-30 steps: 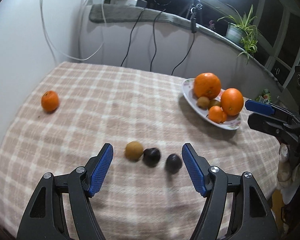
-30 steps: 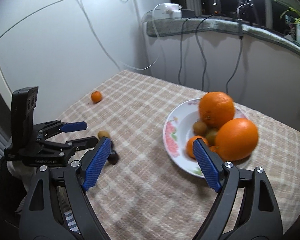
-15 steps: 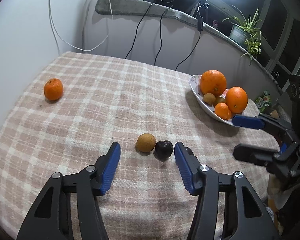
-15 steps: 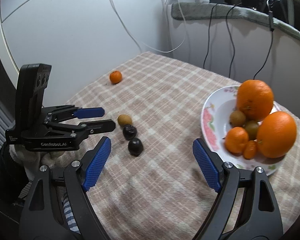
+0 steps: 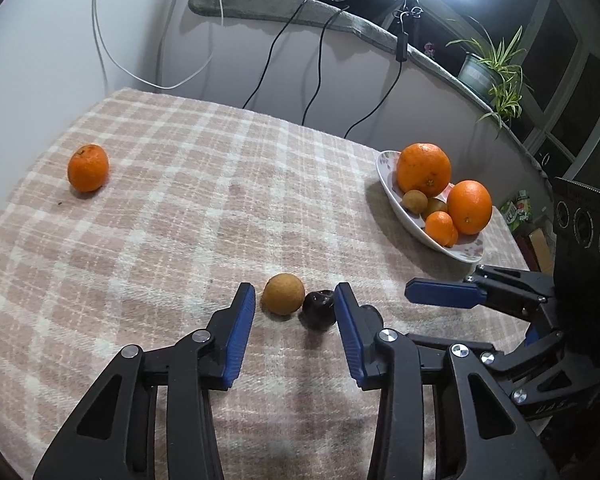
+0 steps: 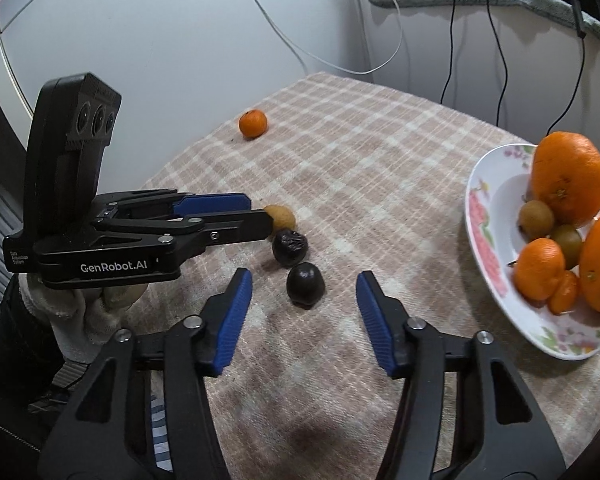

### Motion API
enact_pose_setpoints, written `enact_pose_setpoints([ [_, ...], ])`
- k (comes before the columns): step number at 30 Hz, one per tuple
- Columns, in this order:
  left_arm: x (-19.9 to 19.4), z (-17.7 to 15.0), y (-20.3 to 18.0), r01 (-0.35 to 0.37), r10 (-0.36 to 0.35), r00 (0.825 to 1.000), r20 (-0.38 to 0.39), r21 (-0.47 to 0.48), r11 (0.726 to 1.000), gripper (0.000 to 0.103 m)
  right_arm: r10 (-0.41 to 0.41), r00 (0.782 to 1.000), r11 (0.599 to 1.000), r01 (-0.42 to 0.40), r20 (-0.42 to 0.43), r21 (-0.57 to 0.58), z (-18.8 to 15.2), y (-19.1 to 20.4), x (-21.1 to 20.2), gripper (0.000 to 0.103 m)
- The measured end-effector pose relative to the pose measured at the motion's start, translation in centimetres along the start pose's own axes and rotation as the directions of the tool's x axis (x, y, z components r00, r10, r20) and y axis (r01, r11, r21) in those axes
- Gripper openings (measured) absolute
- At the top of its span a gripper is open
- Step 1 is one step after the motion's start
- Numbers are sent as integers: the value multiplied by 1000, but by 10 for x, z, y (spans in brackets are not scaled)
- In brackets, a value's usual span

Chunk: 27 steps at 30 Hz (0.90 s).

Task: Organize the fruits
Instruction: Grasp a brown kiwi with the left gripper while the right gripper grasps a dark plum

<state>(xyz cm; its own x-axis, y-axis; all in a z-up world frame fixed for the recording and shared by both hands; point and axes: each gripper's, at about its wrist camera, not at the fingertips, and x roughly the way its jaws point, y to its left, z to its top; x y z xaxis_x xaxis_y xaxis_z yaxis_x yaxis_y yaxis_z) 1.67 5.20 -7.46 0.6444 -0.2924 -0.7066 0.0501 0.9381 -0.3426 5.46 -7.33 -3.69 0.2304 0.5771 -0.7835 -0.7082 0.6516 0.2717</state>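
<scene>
On the checked cloth a brown round fruit [image 5: 283,294] and a wrinkled dark fruit [image 5: 319,309] lie side by side between the tips of my left gripper [image 5: 294,312]. Its jaws are closing and the pads do not press on either fruit. A smoother dark fruit [image 6: 305,283] lies just ahead of my right gripper [image 6: 304,296], in line with the gap; those jaws are closing too, with nothing gripped. In the left wrist view this fruit is mostly hidden behind the right finger. A flowered plate [image 6: 484,240] at the right holds two big oranges [image 6: 568,180], small mandarins and brownish fruits.
A lone mandarin [image 5: 88,168] sits far left near the wall. Cables hang down the wall behind the table. A potted plant [image 5: 496,68] stands on the ledge under a ring light. A gloved hand [image 6: 80,312] holds the left gripper at the table's near edge.
Both grippers' jaws have narrowed. My right gripper swung left from the plate and sank toward the dark fruits. The left gripper stayed over the brown and dark fruits.
</scene>
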Motion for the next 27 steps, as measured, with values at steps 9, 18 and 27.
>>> enact_pose_setpoints([
  [9, 6, 3, 6, 5, -5, 1000, -12, -23, 1000, 39, 15, 999, 1000, -14, -30, 2, 1, 0, 14, 45],
  [18, 12, 5, 8, 21, -22, 999, -27, -36, 999, 28, 17, 999, 1000, -17, -43, 4, 1, 0, 19, 41],
  [27, 11, 3, 6, 29, -30, 999, -35, -31, 999, 24, 13, 998, 1000, -13, -64, 1, 1, 0, 26, 29],
])
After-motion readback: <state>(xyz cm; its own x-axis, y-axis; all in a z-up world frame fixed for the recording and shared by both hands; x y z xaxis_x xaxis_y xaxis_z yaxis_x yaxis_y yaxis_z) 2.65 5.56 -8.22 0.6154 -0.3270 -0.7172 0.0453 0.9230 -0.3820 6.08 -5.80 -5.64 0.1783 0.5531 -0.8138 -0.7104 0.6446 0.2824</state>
